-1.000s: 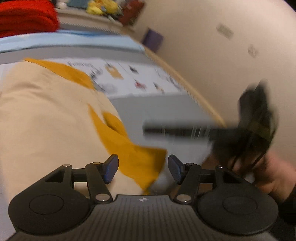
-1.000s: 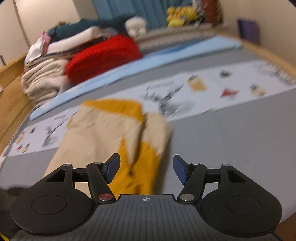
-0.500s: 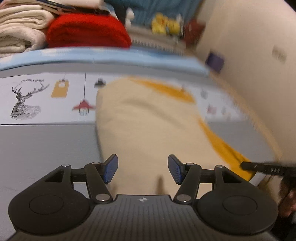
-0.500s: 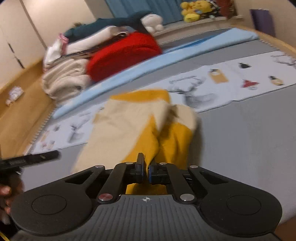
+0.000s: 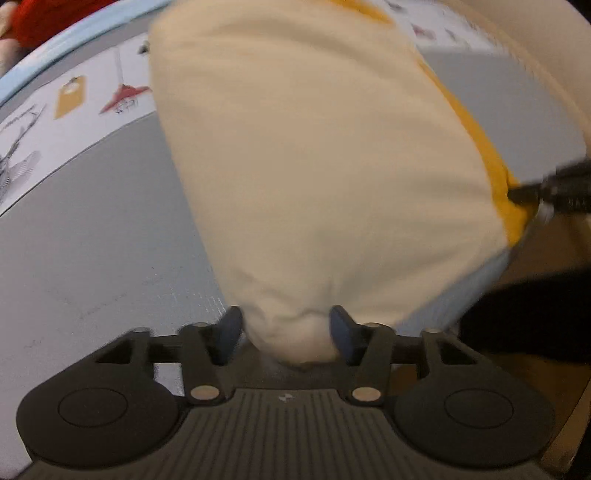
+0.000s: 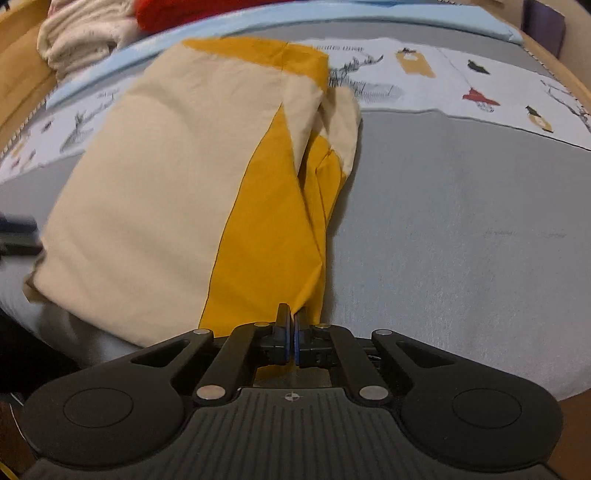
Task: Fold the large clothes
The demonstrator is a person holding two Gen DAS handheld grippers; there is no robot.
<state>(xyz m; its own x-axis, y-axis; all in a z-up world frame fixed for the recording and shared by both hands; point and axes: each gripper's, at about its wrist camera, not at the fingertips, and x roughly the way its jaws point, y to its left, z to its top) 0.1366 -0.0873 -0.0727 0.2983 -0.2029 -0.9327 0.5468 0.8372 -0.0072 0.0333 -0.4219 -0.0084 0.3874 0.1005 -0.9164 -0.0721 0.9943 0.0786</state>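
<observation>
A cream and mustard-yellow garment [image 6: 177, 173] lies partly folded on the grey bed cover [image 6: 461, 240]. My right gripper [image 6: 291, 334] is shut on the near yellow edge of the garment, at its right side. In the left wrist view the garment [image 5: 314, 166] fills the middle, and its near cream corner bulges between the fingers of my left gripper [image 5: 286, 332], which stands open around it. The right gripper's dark tip [image 5: 554, 186] shows at the right edge, at the yellow edge.
A white printed strip [image 6: 461, 85] with animal pictures crosses the bed beyond the garment. A stack of cream towels [image 6: 85, 33] and a red item [image 6: 177, 11] sit at the far left. Wooden bed rails [image 6: 22, 66] run along both sides.
My right gripper went from open to shut on the yellow edge. My left gripper swung round and came down low over the garment's near cream corner, still open.
</observation>
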